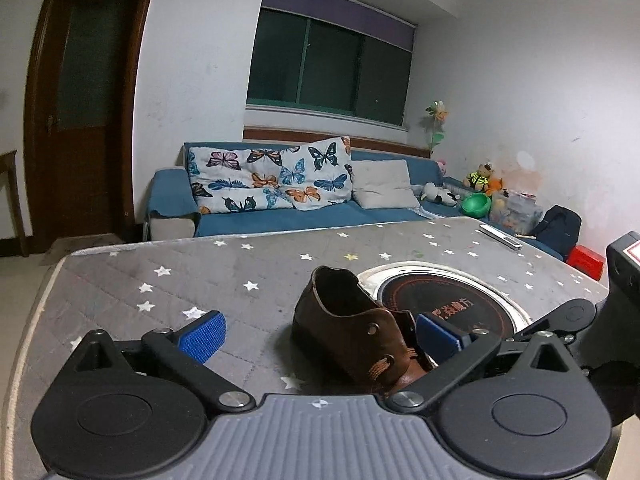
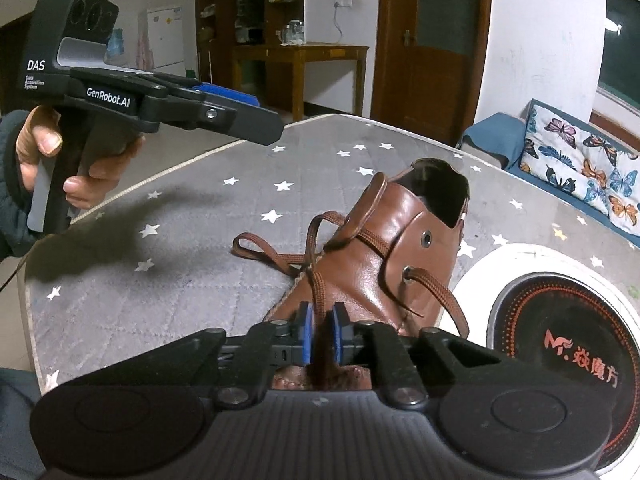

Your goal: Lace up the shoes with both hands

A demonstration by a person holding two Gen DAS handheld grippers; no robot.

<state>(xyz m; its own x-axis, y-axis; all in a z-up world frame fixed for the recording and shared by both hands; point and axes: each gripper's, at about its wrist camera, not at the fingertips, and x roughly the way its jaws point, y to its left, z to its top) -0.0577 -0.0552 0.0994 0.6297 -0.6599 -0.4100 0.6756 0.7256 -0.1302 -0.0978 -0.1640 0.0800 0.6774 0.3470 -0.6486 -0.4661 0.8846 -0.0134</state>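
Observation:
A brown leather shoe (image 2: 384,240) stands on the grey star-print table cover (image 2: 160,280), toe toward the right wrist camera. Its brown lace (image 2: 280,258) runs through the lower eyelets and trails loose over the collar and onto the cover. My right gripper (image 2: 322,330) hovers over the toe, jaws a narrow gap apart. A strand of lace passes between its blue pads (image 2: 307,332), which do not visibly press on it. My left gripper (image 1: 318,322) stands wide open around the shoe (image 1: 344,328), holding nothing. A hand holds the left gripper (image 2: 260,114) up left of the shoe.
A round induction hob (image 2: 560,344) is set into the table just right of the shoe. A white flat stick (image 1: 500,236) lies near the table's far edge. Behind stands a blue sofa (image 1: 280,216) with butterfly cushions. A wooden side table (image 2: 300,56) and a door stand further off.

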